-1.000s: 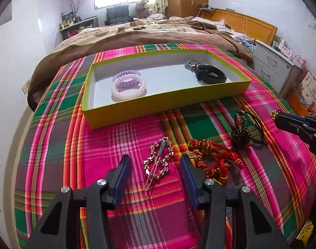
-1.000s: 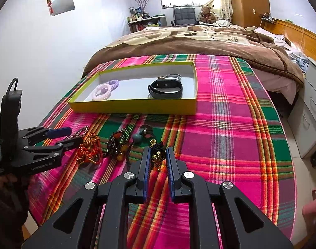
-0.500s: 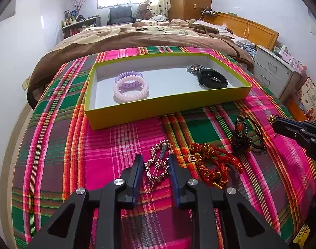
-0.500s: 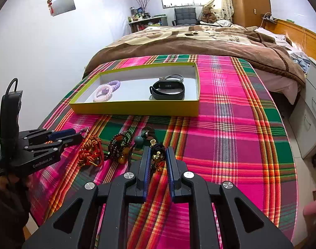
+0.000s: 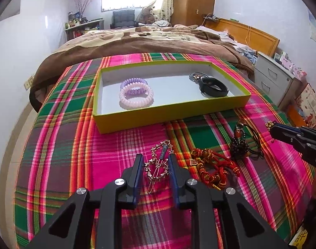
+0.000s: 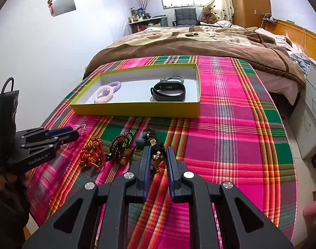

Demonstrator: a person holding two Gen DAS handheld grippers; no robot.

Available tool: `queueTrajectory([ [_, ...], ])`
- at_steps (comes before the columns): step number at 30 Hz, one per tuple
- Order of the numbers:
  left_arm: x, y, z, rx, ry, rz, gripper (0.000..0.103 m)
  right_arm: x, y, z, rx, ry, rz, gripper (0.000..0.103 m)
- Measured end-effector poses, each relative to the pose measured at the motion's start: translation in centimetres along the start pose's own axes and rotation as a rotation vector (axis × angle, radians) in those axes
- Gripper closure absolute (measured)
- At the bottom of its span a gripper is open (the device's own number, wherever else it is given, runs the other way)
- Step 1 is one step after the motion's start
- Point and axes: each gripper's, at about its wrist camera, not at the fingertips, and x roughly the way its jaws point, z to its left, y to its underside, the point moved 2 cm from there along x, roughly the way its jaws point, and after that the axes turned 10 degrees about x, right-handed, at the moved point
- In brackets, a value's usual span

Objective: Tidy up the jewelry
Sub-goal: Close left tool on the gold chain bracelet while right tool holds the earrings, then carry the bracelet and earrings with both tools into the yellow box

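My left gripper [image 5: 155, 161] is shut on a gold chain hair clip [image 5: 159, 161] low on the plaid cloth; it also shows side-on as the left gripper [image 6: 75, 131]. My right gripper [image 6: 158, 155] is shut on a black cord ornament with gold beads [image 6: 158, 154]. Between the two lie a red-and-gold knotted cord [image 5: 212, 168] and a dark bead bracelet [image 5: 240, 143]. Beyond them the yellow-green box [image 5: 170, 115] holds pink and purple spiral bands [image 5: 136, 95], a black wristband [image 5: 214, 87] and a silver piece [image 5: 196, 75].
The plaid cloth [image 6: 230, 124] covers the bed's near end; a brown blanket [image 6: 199, 43] lies past the box. Grey drawers [image 6: 311, 112] stand to the right of the bed, a white wall to its left. A hand [image 6: 313, 209] shows at the right edge.
The left jaws have gone from wide apart to shut on the gold hair clip. The right gripper has kept still with its ornament.
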Motion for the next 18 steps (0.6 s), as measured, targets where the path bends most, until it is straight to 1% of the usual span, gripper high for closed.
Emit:
queueTrajectory([
  [9, -1.7, -1.4, 1.2, -0.029, -0.002, -0.045, 0.079, -0.7, -1.5, 1.0, -0.006, -0.023, -0.025, 0.088],
  [11, -2.0, -2.1, 1.5, -0.031, -0.003, -0.056, 0.079, -0.6, -2.4, 1.4, -0.010, -0.034, -0.033, 0.088],
  [18, -1.7, -4.9, 3.3, -0.049, -0.013, -0.080, 0.079, 0.9, -6.1, 2.6, -0.022, -0.032, -0.060, 0.088],
])
